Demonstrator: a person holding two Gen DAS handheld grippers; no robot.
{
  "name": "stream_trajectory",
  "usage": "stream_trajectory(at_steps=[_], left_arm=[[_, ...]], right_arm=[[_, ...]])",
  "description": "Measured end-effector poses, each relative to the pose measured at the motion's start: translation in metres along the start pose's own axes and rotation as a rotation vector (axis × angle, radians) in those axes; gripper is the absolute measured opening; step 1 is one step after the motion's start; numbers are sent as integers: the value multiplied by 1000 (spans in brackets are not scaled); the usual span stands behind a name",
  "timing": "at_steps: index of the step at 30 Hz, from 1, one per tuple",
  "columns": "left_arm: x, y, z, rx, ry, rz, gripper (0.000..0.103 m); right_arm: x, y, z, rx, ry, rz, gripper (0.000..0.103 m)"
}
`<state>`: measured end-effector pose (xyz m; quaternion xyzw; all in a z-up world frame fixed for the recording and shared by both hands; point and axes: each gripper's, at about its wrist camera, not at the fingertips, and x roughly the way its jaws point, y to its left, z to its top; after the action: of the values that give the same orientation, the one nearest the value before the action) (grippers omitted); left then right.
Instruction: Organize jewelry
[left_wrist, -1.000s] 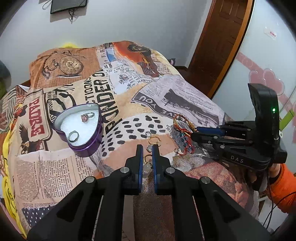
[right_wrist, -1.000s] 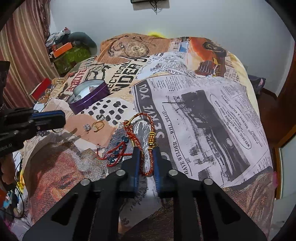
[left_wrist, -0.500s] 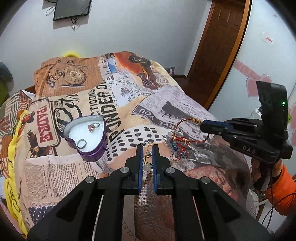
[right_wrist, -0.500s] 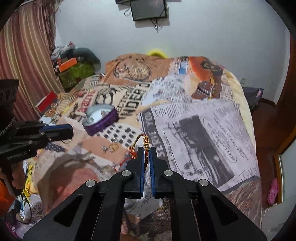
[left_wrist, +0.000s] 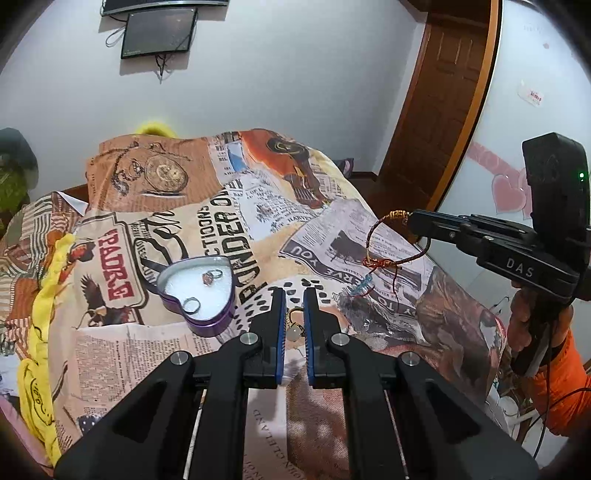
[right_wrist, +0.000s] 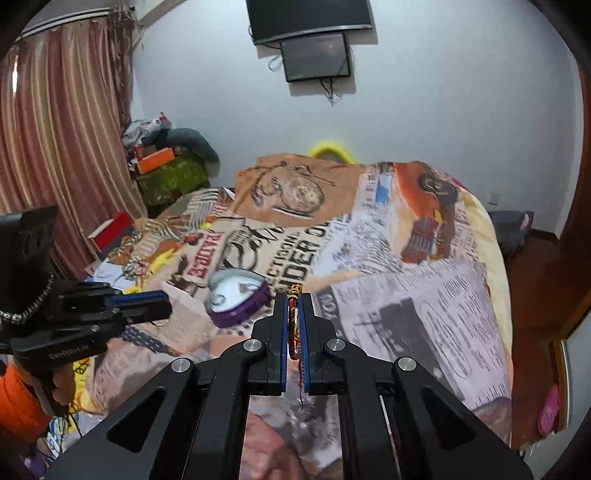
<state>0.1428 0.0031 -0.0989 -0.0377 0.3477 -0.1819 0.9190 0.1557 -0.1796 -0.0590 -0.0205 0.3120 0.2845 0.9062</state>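
Note:
A purple heart-shaped tin (left_wrist: 199, 291) lies open on the printed bedspread with two rings on its white pad; it also shows in the right wrist view (right_wrist: 240, 301). My right gripper (right_wrist: 293, 295) is shut on a red and gold thread bracelet (right_wrist: 293, 325), which hangs from it above the bed in the left wrist view (left_wrist: 380, 254). My left gripper (left_wrist: 294, 291) is slightly open over a gold ring and a pale bead (left_wrist: 293, 332) that lie on the bedspread between its fingers.
The bedspread (left_wrist: 110, 350) covers the whole bed. A yellow cloth (left_wrist: 40, 325) runs along its left edge. A door (left_wrist: 443, 103) stands at the right, and clutter with an orange box (right_wrist: 155, 162) is piled by the curtain.
My right gripper shut on the bracelet and lifted it off the bedspread. Both grippers rose and pulled back from the bed. The left gripper stays over the ring and bead.

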Motion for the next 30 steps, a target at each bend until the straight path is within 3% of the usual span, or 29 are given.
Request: stream_trajectory(at_steps=[3, 9, 17, 20, 26, 30], left_arm=[[-4, 3, -1, -6, -5, 3, 7], [-4, 7, -8, -14, 8, 9, 7], [1, 10, -14, -26, 27, 16, 7], [2, 11, -16, -32, 29, 18, 7], [4, 14, -22, -40, 42, 25, 7], [3, 16, -27, -43, 49, 28, 7]], right_arm=[[5, 7, -1, -5, 12, 29, 5], [33, 4, -24, 8, 118, 32, 5], [49, -31, -55, 35, 242, -109, 5], [41, -29, -58, 39, 254, -67, 5], [41, 13, -58, -41, 282, 117, 13], [60, 37, -60, -93, 317, 140, 14]])
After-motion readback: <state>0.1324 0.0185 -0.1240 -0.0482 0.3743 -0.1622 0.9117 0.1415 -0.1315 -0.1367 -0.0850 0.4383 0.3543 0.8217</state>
